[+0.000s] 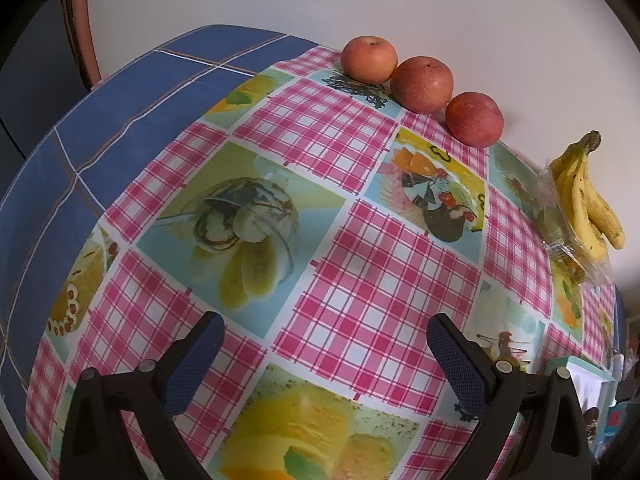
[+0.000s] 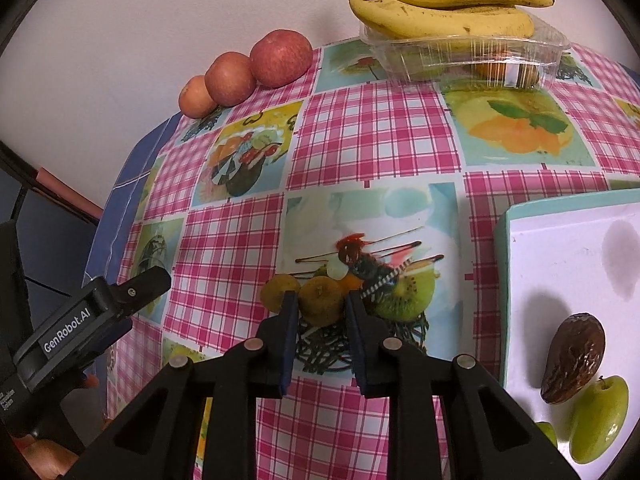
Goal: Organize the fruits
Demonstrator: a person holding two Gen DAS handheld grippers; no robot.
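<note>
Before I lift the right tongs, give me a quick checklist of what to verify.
1. Right tongs shut on the small brown fruit: ok.
2. Second small fruit clear of the tongs: cannot tell, it sits right against one pad.
3. Bare space in the white tray for dropping off: ok.
4. Left tongs open, empty, out of the path: ok.
5. Apples and bananas far back by the wall: ok.

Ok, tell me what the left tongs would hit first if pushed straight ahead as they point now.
Probably the tablecloth: the open left tongs aim down at a bare pink-checked patch. The apples lie farther off, beyond that line.
</note>
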